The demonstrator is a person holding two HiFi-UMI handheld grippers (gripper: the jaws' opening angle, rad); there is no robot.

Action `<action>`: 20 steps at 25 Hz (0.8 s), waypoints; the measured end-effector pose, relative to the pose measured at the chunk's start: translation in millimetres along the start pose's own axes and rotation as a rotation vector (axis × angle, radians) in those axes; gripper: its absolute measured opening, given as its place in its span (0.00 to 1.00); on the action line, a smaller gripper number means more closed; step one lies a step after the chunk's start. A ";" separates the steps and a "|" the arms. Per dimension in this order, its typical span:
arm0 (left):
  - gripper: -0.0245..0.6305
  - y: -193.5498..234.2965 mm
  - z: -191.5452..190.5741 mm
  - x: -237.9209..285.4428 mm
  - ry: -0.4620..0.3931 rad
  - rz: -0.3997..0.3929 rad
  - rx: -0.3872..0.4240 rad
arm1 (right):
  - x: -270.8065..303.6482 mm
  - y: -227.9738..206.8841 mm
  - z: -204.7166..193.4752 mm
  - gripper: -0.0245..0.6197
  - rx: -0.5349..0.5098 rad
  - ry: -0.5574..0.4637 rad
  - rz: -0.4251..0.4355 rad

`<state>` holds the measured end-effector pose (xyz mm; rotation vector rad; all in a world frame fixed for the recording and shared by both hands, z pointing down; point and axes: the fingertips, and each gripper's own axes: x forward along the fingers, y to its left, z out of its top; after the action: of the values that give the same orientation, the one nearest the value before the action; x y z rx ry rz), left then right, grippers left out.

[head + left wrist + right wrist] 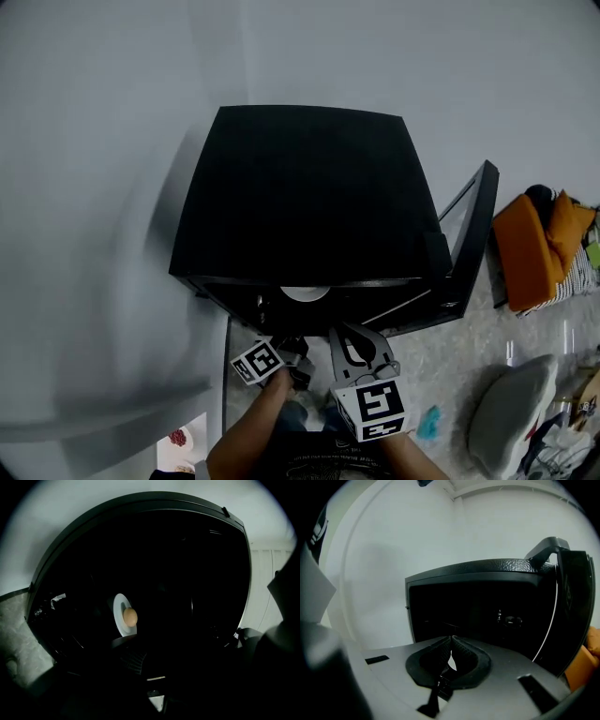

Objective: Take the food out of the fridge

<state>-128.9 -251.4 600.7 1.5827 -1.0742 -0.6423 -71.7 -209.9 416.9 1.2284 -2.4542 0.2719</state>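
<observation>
A round tan piece of food sits on a white round plate deep inside the open black boxy fridge, ahead of the left gripper and apart from it. That gripper's jaws are too dark to read, while the right gripper, before the fridge's opening, is clenched on nothing

left tool: white cube, black square marker | right tool: grey body, black ribbed pads, marker cube
</observation>
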 end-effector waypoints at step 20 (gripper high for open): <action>0.28 62.9 0.6 43.3 0.043 0.044 -0.180 | 12.9 -12.8 -0.8 0.07 -0.010 0.043 -0.121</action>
<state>-129.5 -291.7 665.6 1.4086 -0.9883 -0.6537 -68.3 -226.7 423.0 1.3464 -2.3314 0.2492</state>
